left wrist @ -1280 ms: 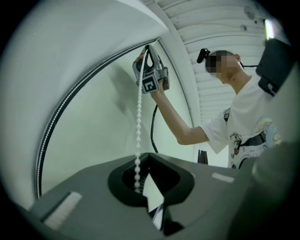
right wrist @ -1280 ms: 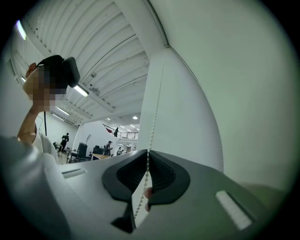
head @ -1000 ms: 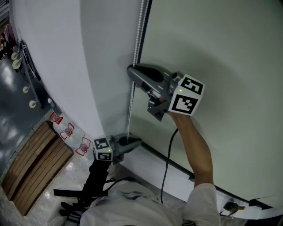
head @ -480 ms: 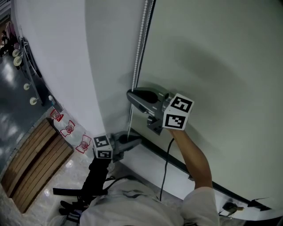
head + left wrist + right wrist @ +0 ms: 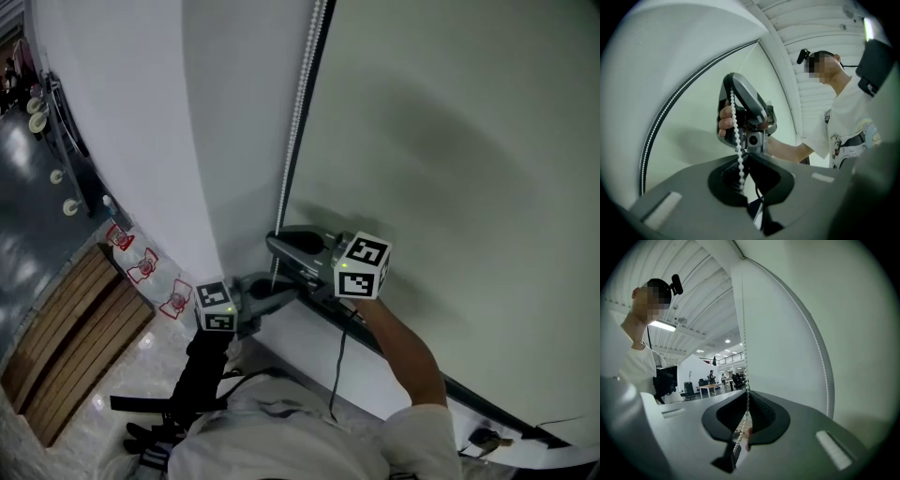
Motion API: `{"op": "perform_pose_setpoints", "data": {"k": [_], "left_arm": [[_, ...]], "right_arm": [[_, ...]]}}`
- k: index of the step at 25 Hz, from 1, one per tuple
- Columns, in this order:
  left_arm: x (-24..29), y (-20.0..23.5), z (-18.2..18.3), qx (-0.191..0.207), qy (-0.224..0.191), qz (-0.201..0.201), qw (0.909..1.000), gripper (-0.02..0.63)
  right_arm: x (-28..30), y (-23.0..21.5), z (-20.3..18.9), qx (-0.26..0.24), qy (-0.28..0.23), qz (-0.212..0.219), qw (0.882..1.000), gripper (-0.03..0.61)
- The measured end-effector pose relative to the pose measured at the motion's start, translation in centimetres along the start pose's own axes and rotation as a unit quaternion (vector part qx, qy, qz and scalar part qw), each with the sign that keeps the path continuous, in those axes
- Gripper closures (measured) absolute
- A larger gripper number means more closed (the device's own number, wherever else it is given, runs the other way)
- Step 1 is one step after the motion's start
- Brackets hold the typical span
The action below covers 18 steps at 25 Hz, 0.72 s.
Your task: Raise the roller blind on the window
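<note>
The pale roller blind point(image 5: 450, 141) fills the right of the head view. Its white bead chain point(image 5: 298, 112) hangs along the blind's left edge. My right gripper point(image 5: 272, 242) is shut on the chain low down, and the beads run between its closed jaws point(image 5: 747, 391). Just below it, my left gripper point(image 5: 292, 297) points up at the same chain. In the left gripper view the chain point(image 5: 736, 126) drops from the right gripper point(image 5: 732, 79) into the left gripper's closed tips point(image 5: 743, 155). A few beads hang on inside the hollow behind the tips.
A dark strip point(image 5: 403, 366) runs under the blind toward the lower right. A white wall point(image 5: 122, 112) curves away on the left. A wooden slatted panel point(image 5: 66, 347) and red-and-white floor stickers point(image 5: 145, 272) lie below. A black cable point(image 5: 337, 375) hangs from the right gripper.
My right gripper has come down along the blind's edge with the chain in its jaws, ending just above the left gripper. The left gripper has stayed in place.
</note>
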State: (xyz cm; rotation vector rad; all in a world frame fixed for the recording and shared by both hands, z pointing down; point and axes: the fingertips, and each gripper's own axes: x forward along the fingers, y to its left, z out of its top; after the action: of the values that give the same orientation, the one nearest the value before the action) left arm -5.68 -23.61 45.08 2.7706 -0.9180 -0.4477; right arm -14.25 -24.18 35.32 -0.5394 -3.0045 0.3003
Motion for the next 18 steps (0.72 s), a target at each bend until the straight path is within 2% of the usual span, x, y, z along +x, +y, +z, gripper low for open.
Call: {"op": "perform_pose_setpoints", "data": {"k": [5, 8, 10, 11, 14, 18], "left_arm": [[0.0, 0.0, 0.3, 0.003, -0.002, 0.001, 1.0, 0.615], [0.0, 0.1, 0.5, 0.006, -0.003, 0.001, 1.0, 0.615], [-0.1, 0.1, 0.5, 0.006, -0.002, 0.0, 1.0, 0.615], [-0.1, 0.1, 0.5, 0.006, -0.002, -0.001, 1.0, 0.615], [-0.1, 0.0, 0.3, 0.007, -0.001, -0.002, 1.0, 0.615], [-0.1, 0.1, 0.3, 0.006, 0.0, -0.002, 1.0, 0.615]], "right_arm": [[-1.0, -0.2, 0.8, 0.042, -0.044, 0.02, 0.998, 0.561], [-1.4, -0.1, 1.2, 0.001, -0.052, 0.011, 0.999, 0.555], [-1.4, 0.2, 2.0, -0.016, -0.057, 0.016, 0.998, 0.494], [-1.4, 0.4, 2.7, -0.019, -0.063, 0.02, 0.998, 0.483], [-1.3, 0.6, 5.4, -0.037, -0.084, 0.025, 0.996, 0.453], [-1.3, 1.2, 10.1, -0.073, -0.113, 0.037, 0.99, 0.449]]}}
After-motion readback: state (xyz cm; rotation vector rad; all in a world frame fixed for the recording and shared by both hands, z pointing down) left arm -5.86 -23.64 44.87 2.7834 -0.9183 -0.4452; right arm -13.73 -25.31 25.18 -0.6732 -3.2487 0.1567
